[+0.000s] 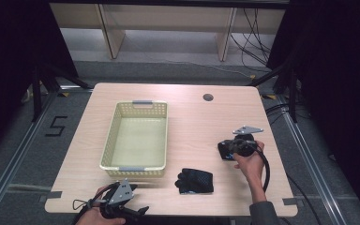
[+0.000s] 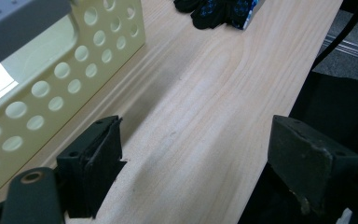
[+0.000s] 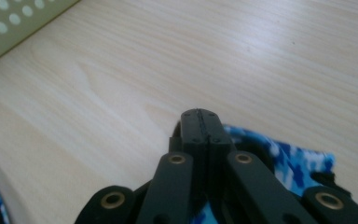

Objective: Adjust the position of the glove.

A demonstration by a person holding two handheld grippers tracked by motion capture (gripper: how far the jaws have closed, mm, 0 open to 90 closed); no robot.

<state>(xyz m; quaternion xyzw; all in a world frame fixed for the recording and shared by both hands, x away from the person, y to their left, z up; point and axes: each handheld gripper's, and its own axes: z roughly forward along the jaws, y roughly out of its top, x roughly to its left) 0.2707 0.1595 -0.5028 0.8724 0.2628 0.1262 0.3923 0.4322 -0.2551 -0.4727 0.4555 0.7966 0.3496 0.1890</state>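
A black glove with blue dots (image 1: 195, 180) lies flat near the table's front edge; its tip is at the top of the left gripper view (image 2: 216, 9). My right gripper (image 1: 224, 151) is low over the table's right side, its jaws pressed together (image 3: 207, 116) on a second glove of blue-patterned fabric (image 3: 293, 163), which spreads under and beside them. My left gripper (image 1: 140, 211) is at the front left corner. It stands open (image 2: 193, 135) over bare wood, with nothing between its jaws, just in front of the basket (image 2: 74, 60).
A pale yellow perforated basket (image 1: 108, 140) with grey handles sits left of centre on the wooden table (image 1: 192, 117). A round cable hole (image 1: 208, 97) is at the back right. Dark floor and frame rails surround the table.
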